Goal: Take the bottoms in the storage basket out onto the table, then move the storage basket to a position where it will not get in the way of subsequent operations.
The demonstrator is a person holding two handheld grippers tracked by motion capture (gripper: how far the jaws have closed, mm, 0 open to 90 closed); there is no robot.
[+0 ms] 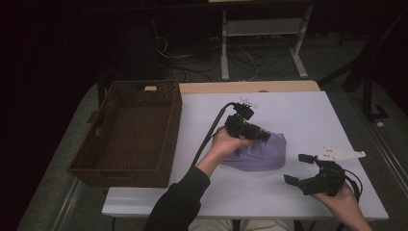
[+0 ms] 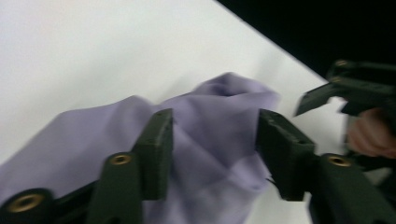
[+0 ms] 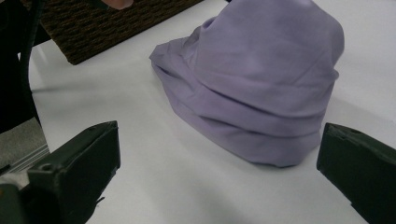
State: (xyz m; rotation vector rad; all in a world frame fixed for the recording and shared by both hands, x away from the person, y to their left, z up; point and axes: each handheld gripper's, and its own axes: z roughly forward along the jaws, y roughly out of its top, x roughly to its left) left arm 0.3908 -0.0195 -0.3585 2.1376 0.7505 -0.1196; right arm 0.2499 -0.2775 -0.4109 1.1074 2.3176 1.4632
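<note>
A crumpled lilac cloth (image 1: 262, 153) lies in a heap on the white table (image 1: 308, 110), right of its middle. My left gripper (image 1: 262, 134) hangs over the cloth's near-left top. In the left gripper view its jaws (image 2: 212, 149) stand apart with the cloth (image 2: 205, 121) behind and between them, and the pads do not press on it. My right gripper (image 1: 298, 168) rests near the front right of the table, open and pointing at the cloth. Nothing lies between its jaws (image 3: 219, 158), and the cloth (image 3: 261, 74) sits just ahead of them. The right gripper (image 2: 345, 88) also appears beyond the cloth.
A dark woven basket (image 1: 125, 163) stands at the table's left edge, its inside bare. Its corner (image 3: 107, 28) shows behind the cloth. Bare white tabletop lies behind the cloth and along the front edge. Desk legs and cables are on the floor beyond.
</note>
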